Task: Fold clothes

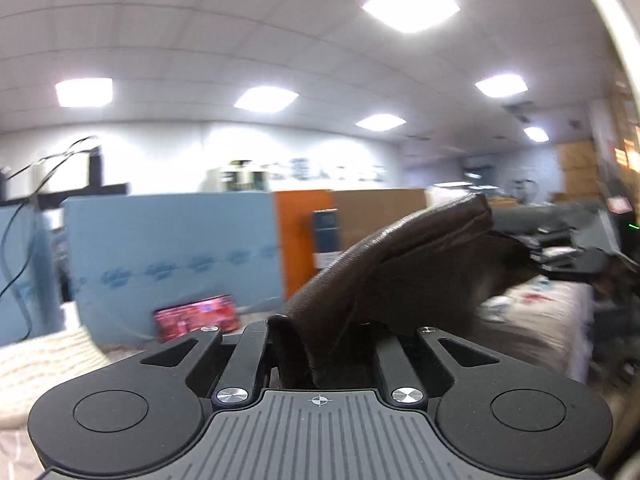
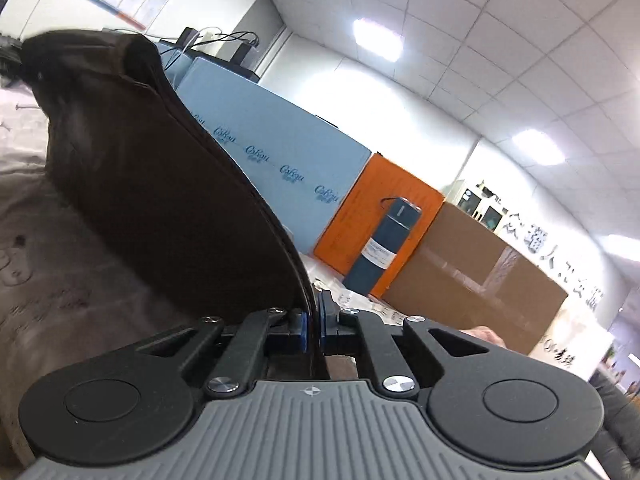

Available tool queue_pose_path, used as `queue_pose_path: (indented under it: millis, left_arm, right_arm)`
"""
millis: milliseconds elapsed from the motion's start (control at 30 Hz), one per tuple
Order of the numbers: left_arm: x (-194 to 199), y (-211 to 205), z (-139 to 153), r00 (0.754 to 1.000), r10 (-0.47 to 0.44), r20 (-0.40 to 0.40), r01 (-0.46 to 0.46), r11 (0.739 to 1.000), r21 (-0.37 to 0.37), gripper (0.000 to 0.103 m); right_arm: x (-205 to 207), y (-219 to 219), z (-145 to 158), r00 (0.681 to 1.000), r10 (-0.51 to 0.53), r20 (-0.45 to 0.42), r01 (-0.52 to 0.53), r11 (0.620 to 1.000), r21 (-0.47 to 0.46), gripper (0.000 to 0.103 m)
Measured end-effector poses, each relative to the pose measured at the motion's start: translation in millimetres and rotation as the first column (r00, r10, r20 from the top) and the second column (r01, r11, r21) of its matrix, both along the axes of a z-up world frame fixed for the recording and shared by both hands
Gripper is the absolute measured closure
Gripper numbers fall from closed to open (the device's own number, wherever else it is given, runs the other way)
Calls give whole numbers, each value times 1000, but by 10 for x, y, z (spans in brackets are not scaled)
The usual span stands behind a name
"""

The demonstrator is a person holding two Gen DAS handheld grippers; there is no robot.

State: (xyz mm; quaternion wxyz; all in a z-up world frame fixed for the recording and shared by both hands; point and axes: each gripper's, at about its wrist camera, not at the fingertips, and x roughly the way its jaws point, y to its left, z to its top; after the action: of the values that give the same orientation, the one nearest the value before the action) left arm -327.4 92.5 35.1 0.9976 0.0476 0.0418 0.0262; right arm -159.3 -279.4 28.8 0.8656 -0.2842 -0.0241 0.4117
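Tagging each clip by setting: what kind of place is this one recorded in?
Probably an office or lab workspace set up for recording, not a home: a tiled ceiling with panel lights, a blue foam board and a cardboard box as backdrop, and lettering on the far wall. Both grippers hold a dark brown garment.

My left gripper (image 1: 320,344) is black with a ribbed grey base plate, and the garment (image 1: 400,268) in it is dark brown with a leathery sheen. At ten o'clock from it I see a pale blue panel (image 1: 172,248) with a row of darker blue printed marks; at twelve o'clock, an orange board (image 1: 302,236) beside a plain brown box (image 1: 380,216). A cream ribbed knit (image 1: 44,356) sits at nine o'clock. My right gripper (image 2: 314,330) is black with blue pads (image 2: 322,322). A dark blue flask (image 2: 384,250) with a white label stands at one o'clock.
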Motion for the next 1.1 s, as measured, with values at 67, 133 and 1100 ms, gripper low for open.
queue_pose_path:
  millis: [67,133,1100]
  left_arm:
    - [175,89,28,1000,20,-15,-20,1000,-10,93]
    - [371,194,78,999,31,-33,-32,999,-26,93]
    - [1701,1734,-440,941,51,-334,-224,835,-503,10]
  right_arm:
    - [94,90,9,1000,13,1,-13,1000,-16,98]
    - [246,183,68,1000,28,1,-28,1000,-11,98]
    - [2088,793,-196,893,122,-434,7,959,284,10]
